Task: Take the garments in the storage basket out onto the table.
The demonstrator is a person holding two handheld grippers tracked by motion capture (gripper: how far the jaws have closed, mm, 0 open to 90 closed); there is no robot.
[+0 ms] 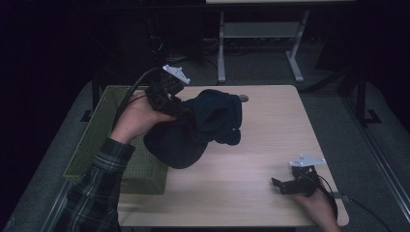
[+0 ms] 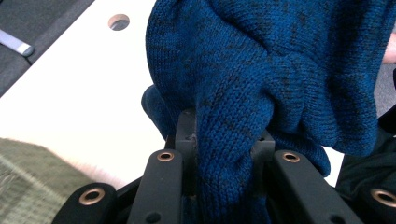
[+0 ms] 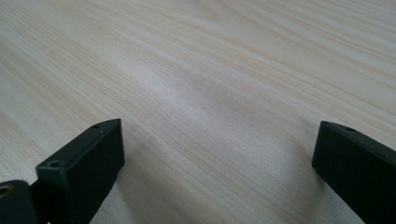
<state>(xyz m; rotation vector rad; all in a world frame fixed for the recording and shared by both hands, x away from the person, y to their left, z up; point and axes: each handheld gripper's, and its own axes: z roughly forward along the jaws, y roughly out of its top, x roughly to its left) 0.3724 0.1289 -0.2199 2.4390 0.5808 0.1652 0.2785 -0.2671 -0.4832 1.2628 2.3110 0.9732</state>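
dark room, grey carpet (image 1: pixel 333 121)

Garment (image 2: pixel 261 70): deep blue knit flecked with darker thread; reads near-black navy from the high view. Desk (image 1: pixel 251 169): pale wood with fine straight grain. Basket (image 1: pixel 104 125) at the desk's left edge: olive green, woven texture. Left gripper (image 1: pixel 181 110): black body, copper-coloured rivets, light grey top plate. Right gripper (image 1: pixel 276 183): black jaws, light grey plate. Sleeve (image 1: pixel 96 188): dark plaid, thin pale lines. Floor: grey.
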